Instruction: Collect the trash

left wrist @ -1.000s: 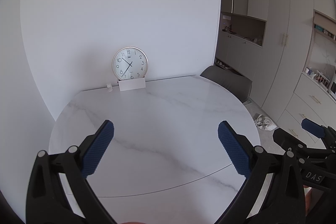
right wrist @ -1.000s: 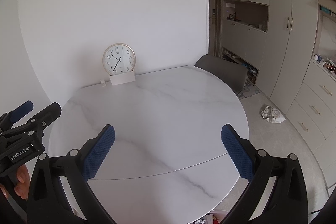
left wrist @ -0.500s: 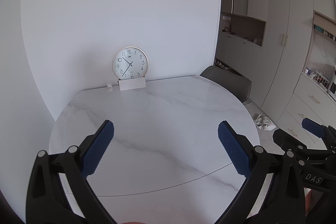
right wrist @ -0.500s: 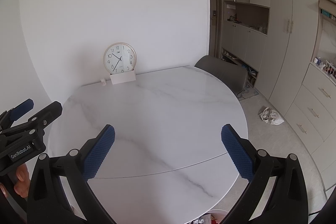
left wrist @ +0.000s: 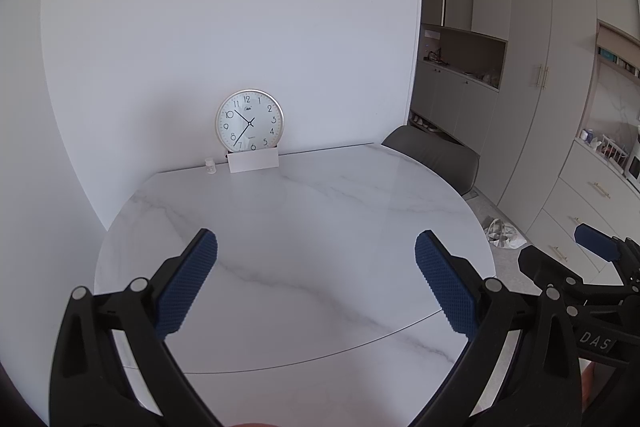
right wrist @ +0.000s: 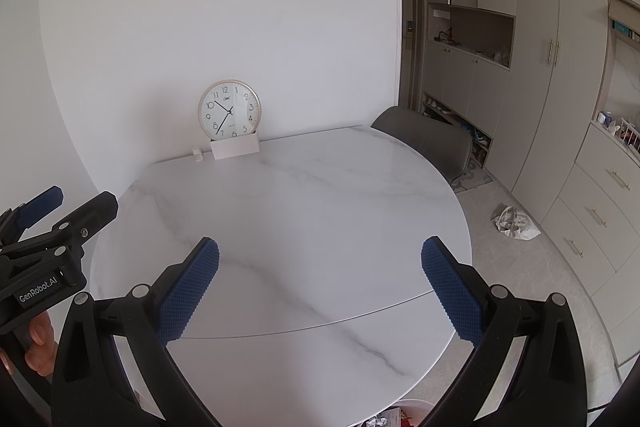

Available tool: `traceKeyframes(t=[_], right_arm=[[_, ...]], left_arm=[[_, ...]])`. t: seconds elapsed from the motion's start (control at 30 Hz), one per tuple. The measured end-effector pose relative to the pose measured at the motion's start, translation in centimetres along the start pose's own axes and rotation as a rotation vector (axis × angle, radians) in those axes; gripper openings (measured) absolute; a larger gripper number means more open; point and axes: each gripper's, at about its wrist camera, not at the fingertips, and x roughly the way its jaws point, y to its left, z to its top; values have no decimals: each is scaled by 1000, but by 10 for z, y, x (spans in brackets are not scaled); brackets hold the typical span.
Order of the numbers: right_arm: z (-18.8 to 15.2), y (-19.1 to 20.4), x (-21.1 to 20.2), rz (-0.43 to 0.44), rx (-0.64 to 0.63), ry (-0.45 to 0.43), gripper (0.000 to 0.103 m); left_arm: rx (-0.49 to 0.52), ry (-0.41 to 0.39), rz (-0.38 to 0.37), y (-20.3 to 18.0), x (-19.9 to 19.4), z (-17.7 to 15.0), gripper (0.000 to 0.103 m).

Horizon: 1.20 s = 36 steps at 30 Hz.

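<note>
A crumpled white bag of trash lies on the floor to the right of the round marble table; it also shows in the left wrist view. Both grippers hover above the table's near edge. My left gripper is open with nothing between its blue pads. My right gripper is open and empty too. Each gripper shows in the other's view: the right one at the right edge, the left one at the left edge, held by a hand. A bin with scraps peeks under the table's near rim.
A round clock on a white stand and a small jar sit at the table's far edge by the white wall. A grey chair stands behind the table. Beige cabinets and drawers line the right side.
The right wrist view has shifted slightly, with the floor bag drifting a little. The left gripper has hardly moved. Both stay open.
</note>
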Motion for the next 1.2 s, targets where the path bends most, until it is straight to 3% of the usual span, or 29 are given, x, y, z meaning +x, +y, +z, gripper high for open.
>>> traceKeyframes(t=[1.2], right_arm=[[0, -5, 3, 14, -13, 9, 101]], left_arm=[[-3, 3, 7, -2, -7, -3, 95]])
